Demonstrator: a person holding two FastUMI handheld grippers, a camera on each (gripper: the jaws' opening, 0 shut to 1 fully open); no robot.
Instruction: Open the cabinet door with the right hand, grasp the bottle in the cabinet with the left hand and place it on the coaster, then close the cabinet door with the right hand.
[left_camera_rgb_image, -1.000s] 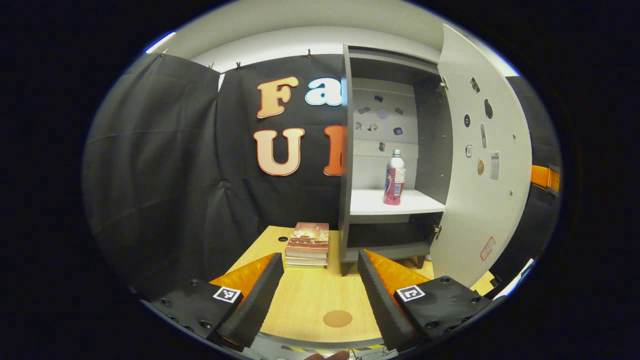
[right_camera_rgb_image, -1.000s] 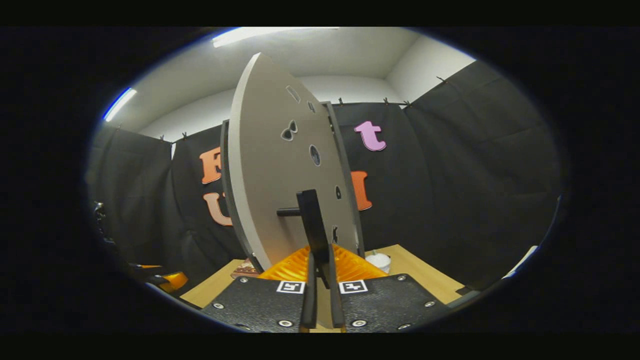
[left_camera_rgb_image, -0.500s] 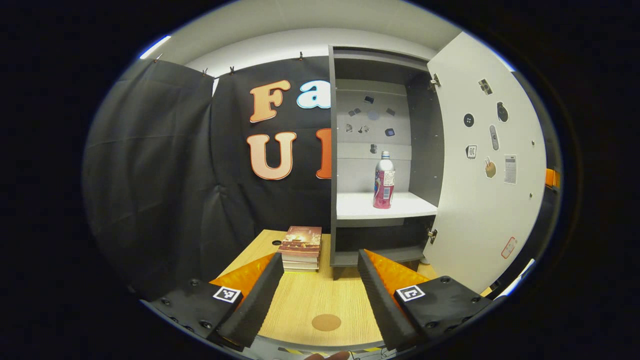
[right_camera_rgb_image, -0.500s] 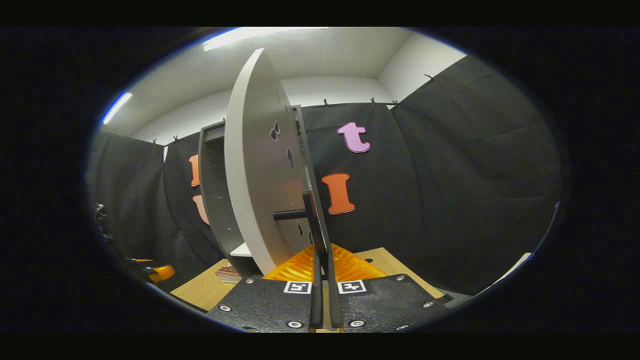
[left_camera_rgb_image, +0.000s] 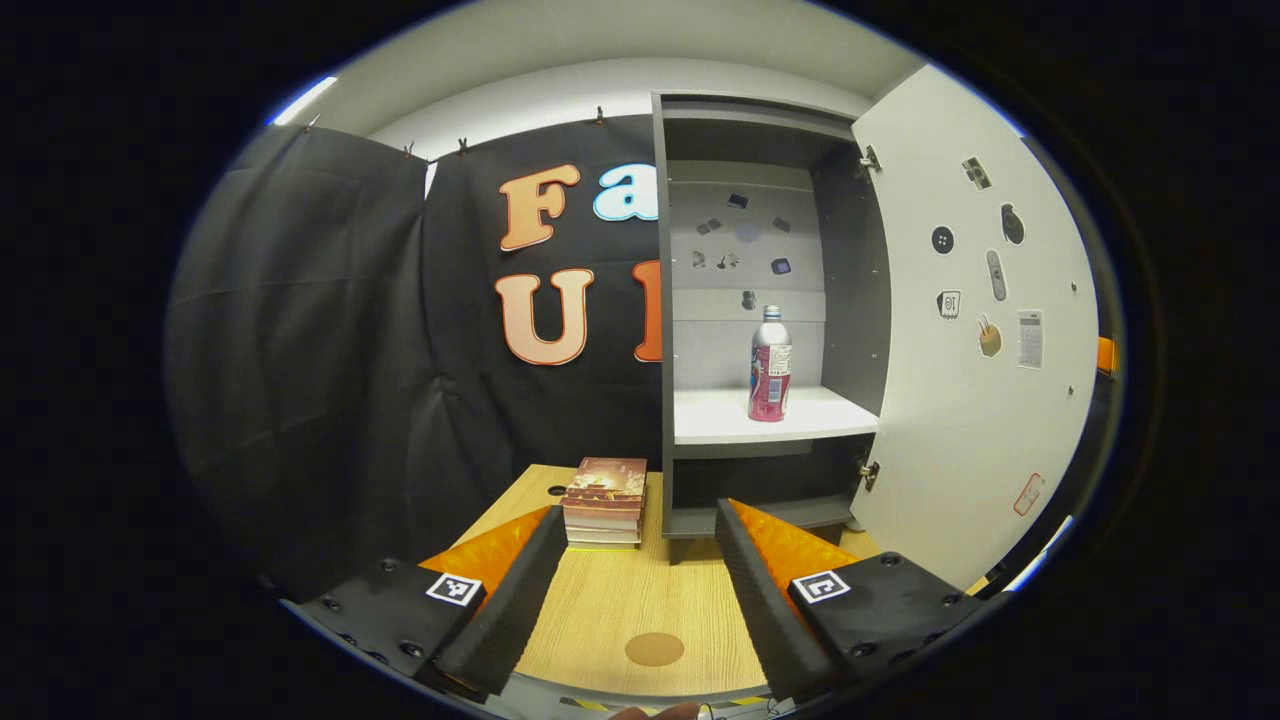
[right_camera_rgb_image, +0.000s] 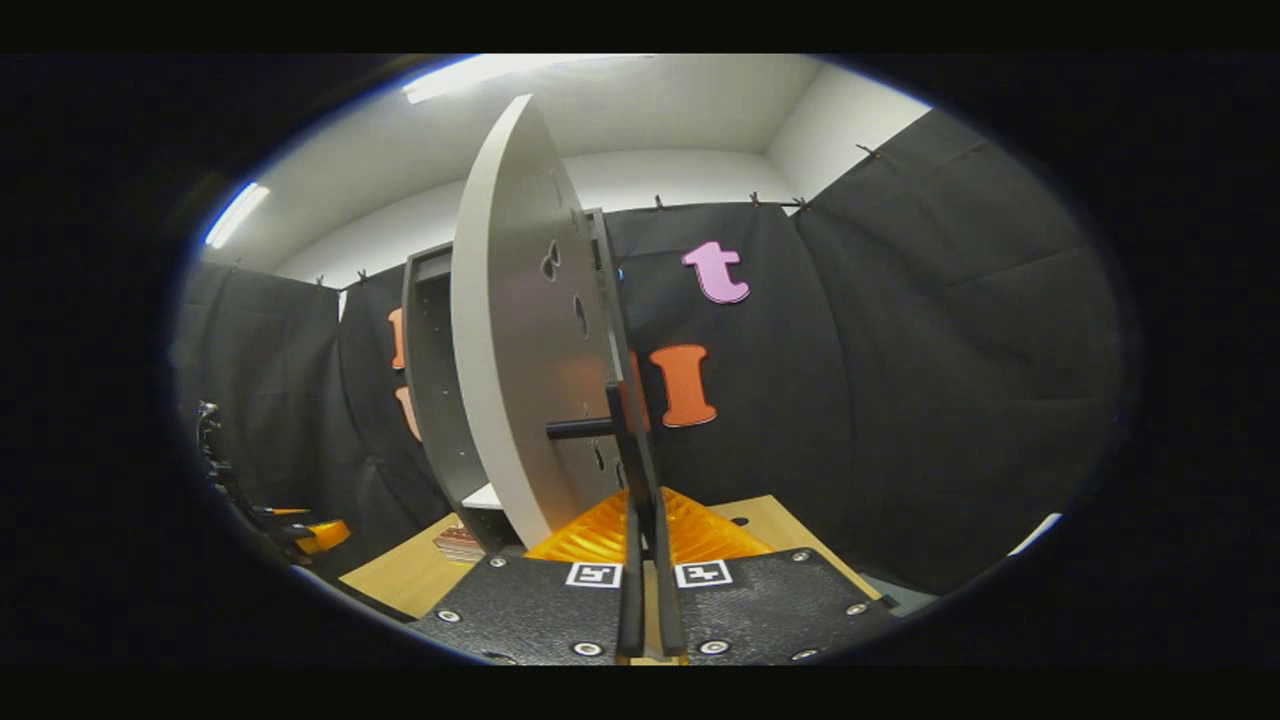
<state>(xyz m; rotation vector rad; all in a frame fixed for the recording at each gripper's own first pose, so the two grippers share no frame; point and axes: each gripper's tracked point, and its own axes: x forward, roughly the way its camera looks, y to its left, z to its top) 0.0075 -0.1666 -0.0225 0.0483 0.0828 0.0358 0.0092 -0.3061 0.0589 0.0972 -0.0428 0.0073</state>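
Pinching door handle (right_camera_rgb_image: 628, 440), right gripper (right_camera_rgb_image: 648, 560); left gripper (left_camera_rgb_image: 640, 570) wide, empty; books (left_camera_rgb_image: 604, 488) beside cabinet (left_camera_rgb_image: 768, 300).

Black cloth walls (left_camera_rgb_image: 330, 330), white ceiling w/ strip light (right_camera_rgb_image: 480, 70), wood table (left_camera_rgb_image: 620, 610).

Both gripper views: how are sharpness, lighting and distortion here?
Left gripper view: sharp and evenly lit; the bottle reads clearly, while fisheye curves the cabinet door. Right gripper view: dimmer, door strongly bowed, an orange reflection on it near the handle.
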